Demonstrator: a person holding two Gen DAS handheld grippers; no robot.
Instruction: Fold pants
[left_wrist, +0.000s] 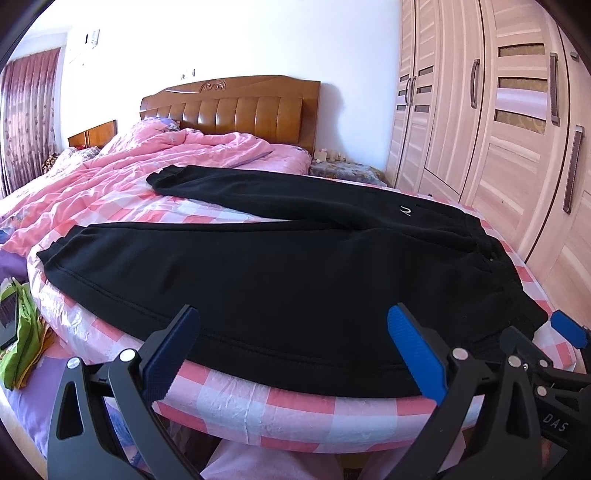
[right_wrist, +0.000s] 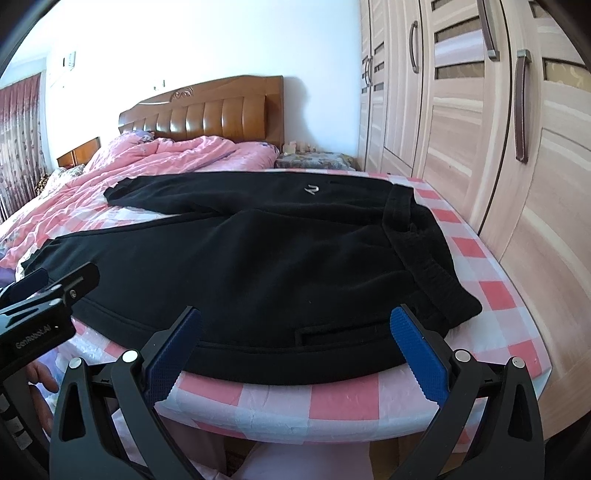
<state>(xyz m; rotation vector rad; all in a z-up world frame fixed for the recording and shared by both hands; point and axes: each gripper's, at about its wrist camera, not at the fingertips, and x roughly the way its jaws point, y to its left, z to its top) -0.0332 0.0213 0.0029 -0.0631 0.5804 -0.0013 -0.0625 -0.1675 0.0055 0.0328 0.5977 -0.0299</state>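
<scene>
Across the bed (left_wrist: 314, 406), the pants (left_wrist: 280, 273) are laid flat with the long axis left to right, waistband at the right. Both grippers, left (left_wrist: 295, 354) and right (right_wrist: 295, 354), are held wide and empty before the near hem; the right is nearer the waistband.

Black pants (left_wrist: 280, 266) with a small white logo (left_wrist: 405, 210) ahead of my tongs, pink-and-white checked sheet (left_wrist: 280, 410) beneath them, pink quilt (left_wrist: 122, 173) beyond, blue pads (left_wrist: 417, 354) on my black tongs.
</scene>
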